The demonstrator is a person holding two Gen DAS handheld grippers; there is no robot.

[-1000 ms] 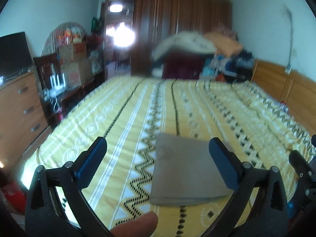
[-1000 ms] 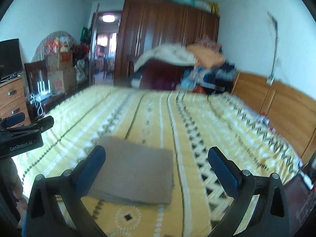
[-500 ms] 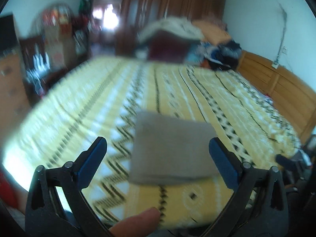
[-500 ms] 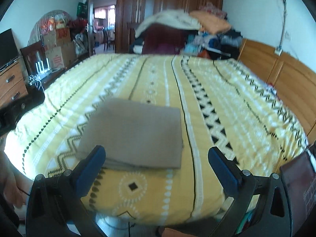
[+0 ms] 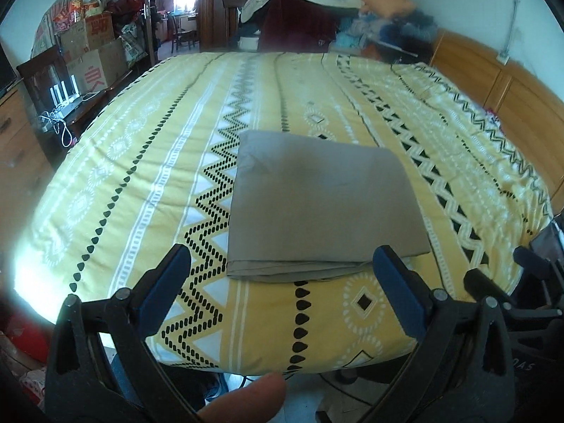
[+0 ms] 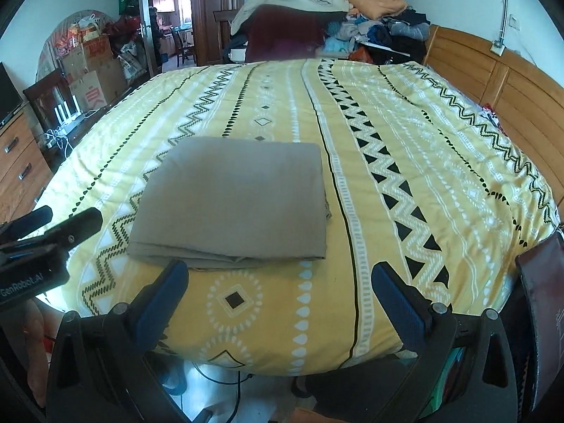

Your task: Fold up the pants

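We see no box or bin near the work; the stacked brown cardboard boxes stand by the far left wall, and we cannot tell what is in them.

Our left tongs are spread wide, blue pads well apart, holding nothing and hovering off the near edge of the bed with the yellow patterned cover. Our right tongs stand just as wide, empty and touching nothing. A fingertip shows at the bottom of the left wrist view.

We count one pair of grey-brown fabric pants, folded into a flat rectangle, lying on the cover near the bed's front edge, ahead of both tongs and apart from them. In the right wrist view the pants sit left of centre, with the left tongs just beside them.
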